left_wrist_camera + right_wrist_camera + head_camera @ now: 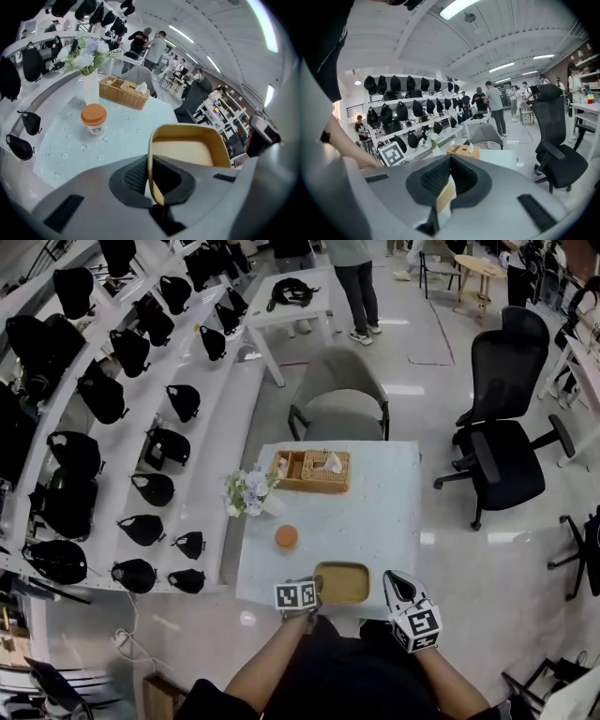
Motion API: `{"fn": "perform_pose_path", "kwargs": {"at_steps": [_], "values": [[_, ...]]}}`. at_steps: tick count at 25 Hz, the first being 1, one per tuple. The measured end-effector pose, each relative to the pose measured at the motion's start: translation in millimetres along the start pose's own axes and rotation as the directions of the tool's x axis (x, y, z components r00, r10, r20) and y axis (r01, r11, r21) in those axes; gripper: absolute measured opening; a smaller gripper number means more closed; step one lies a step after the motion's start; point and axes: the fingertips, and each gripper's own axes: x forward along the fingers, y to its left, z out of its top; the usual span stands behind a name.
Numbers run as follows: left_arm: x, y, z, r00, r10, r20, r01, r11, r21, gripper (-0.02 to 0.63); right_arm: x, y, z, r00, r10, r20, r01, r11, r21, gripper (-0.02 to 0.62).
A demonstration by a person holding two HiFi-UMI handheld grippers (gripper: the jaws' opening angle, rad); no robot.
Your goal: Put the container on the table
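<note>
- The tan container is at the near edge of the counter, right in front of the person. I cannot tell if its bottom touches the counter.
- The left tool is at the left side of the container. In the left gripper view, the left tool is closed tight on the container's thin wall. One black pad is inside the wall and one is outside.
- The right tool is at the right side of the container. In the right gripper view, the right tool is closed on a thin tan and white edge. It looks like the container's other wall.
- A small cup with an orange lid stands on the counter, near the container, a bit to the left and farther back.
- A basket sits at the far side of the counter.
- A white vase of flowers stands just beside the basket, at the counter's left edge.
- A gray chair is behind the counter, and a black chair is off to the right.
</note>
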Motion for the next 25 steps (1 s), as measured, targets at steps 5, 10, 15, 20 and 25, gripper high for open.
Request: {"fn": "perform_pose_path", "kwargs": {"at_steps": [5, 10, 15, 20, 25], "values": [[14, 16, 26, 0.999, 0.045, 0.016, -0.044, 0.998, -0.048, 0.009, 28, -12, 4, 1.000, 0.002, -0.021, -0.001, 1.000, 0.009, -0.002], [43, 26, 49, 0.999, 0.045, 0.001, -0.045, 0.996, -0.071, 0.009, 59, -23, 10, 0.998, -0.034, -0.046, 0.034, 0.999, -0.005, -0.002], [73, 29, 84, 1.000, 0.017, -0.023, -0.017, 0.999, -0.030, 0.011, 75, -30, 22, 0.995, -0.082, -0.060, 0.085, 0.995, 0.049, -0.002], [98, 39, 120, 0.999, 0.034, -0.029, -0.034, 0.999, 0.003, 0.011, 105, -41, 21, 0.991, -0.102, -0.087, 0.108, 0.992, 0.069, -0.002], [117, 48, 138, 0.998, 0.038, -0.057, -0.037, 0.999, 0.028, 0.011, 135, -54, 15, 0.988, -0.107, -0.113, 0.115, 0.991, 0.069, -0.002]]}}
